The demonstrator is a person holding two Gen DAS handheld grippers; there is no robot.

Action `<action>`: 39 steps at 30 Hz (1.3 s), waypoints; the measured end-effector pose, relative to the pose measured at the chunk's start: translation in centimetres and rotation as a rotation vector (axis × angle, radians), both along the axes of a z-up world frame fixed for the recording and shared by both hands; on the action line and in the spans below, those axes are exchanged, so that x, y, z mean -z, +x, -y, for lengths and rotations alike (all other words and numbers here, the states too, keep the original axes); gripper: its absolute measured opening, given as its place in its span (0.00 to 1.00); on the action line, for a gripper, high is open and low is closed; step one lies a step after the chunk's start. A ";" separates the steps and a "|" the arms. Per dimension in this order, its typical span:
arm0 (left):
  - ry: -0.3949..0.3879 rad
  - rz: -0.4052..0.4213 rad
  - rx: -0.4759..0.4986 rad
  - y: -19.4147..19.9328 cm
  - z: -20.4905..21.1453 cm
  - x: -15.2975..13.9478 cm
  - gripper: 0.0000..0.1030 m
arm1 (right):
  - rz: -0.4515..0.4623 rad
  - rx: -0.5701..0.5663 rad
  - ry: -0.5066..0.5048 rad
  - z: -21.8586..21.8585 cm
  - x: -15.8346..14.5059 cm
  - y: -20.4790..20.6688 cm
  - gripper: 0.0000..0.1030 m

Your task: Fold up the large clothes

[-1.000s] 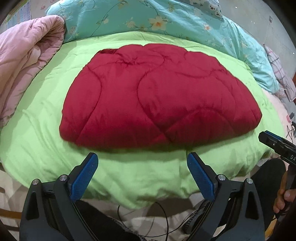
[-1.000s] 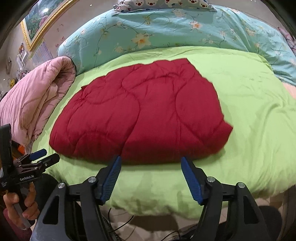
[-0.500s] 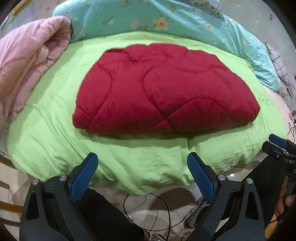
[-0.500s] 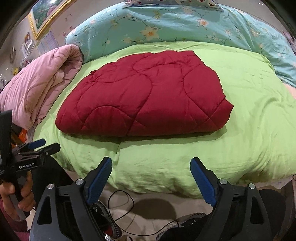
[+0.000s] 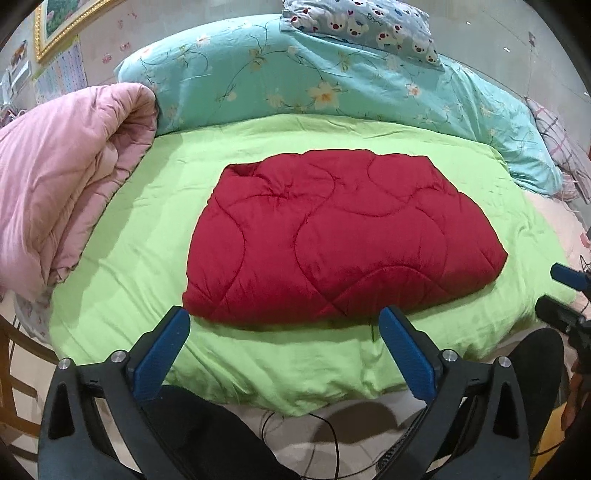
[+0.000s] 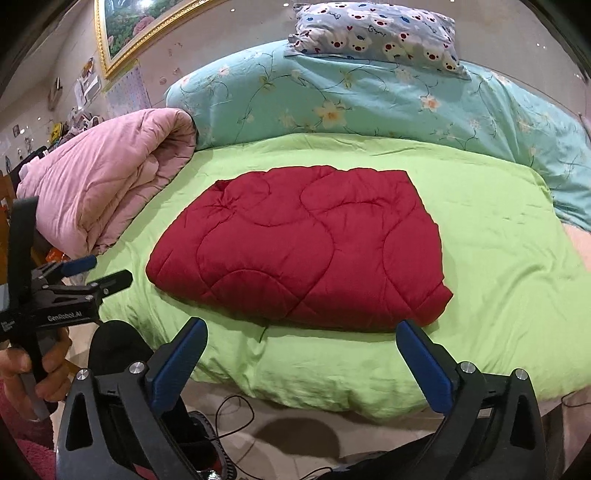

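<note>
A dark red quilted cover (image 5: 340,240) (image 6: 303,251) lies folded into a thick flat rectangle on the lime green bed sheet (image 5: 155,206) (image 6: 495,236). My left gripper (image 5: 284,325) is held back over the bed's near edge, open, nothing between its blue pads. My right gripper (image 6: 301,334) hangs likewise off the near edge, its jaws opening wide and empty. Each gripper also shows in the other's view: the left gripper (image 6: 101,271) at the left edge, held by a hand (image 6: 22,373), and the right gripper (image 5: 561,291) at the right edge.
A rolled pink quilt (image 5: 62,177) (image 6: 99,177) lies at the bed's left. A turquoise floral duvet (image 5: 332,77) (image 6: 369,99) and a bear-print pillow (image 6: 376,31) sit at the head. Cables (image 6: 229,406) trail on the floor below the bed edge.
Both grippers have pulled up and back from the red cover, which now looks smaller and farther. The right gripper's jaws have spread wider. The cover lies still.
</note>
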State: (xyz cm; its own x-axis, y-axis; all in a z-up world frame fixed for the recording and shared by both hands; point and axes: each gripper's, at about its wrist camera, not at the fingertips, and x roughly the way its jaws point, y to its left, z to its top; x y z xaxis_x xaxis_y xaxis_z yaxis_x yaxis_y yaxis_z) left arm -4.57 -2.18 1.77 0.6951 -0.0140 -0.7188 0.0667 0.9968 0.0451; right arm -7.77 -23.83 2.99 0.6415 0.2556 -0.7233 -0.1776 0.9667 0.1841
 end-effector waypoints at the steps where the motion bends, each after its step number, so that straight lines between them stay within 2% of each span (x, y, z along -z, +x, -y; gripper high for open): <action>1: 0.005 -0.005 -0.001 0.4 0.1 0.3 1.00 | -0.009 0.001 -0.004 -0.1 0.5 0.4 1.00; 7: 0.033 -0.038 -0.032 2.1 0.3 2.4 1.00 | -0.077 0.028 0.001 -0.1 3.9 2.6 1.00; 13: 0.038 -0.047 -0.064 3.5 -0.4 3.5 1.00 | -0.097 0.042 0.002 0.1 5.7 4.5 1.00; 16: 0.049 -0.042 -0.080 3.9 -0.7 3.3 1.00 | -0.090 0.041 -0.002 0.0 5.5 5.3 1.00; 19: 0.026 -0.031 -0.072 4.0 -0.9 2.6 1.00 | -0.069 0.032 -0.007 0.1 4.6 5.7 1.00; 26: 0.039 -0.006 -0.049 4.1 -0.4 1.2 1.00 | -0.037 0.004 -0.030 0.1 2.8 6.4 1.00; 39: 0.078 0.036 -0.019 4.2 1.0 0.1 1.00 | -0.038 -0.026 -0.045 -0.1 2.0 6.8 1.00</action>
State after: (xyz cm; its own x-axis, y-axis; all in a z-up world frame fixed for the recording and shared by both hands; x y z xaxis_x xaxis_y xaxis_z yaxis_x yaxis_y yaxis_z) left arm -0.34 -3.22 1.67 0.7198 0.0544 -0.6920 0.0449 0.9912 0.1245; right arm -0.95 -23.75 1.03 0.6070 0.2384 -0.7581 -0.1970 0.9693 0.1471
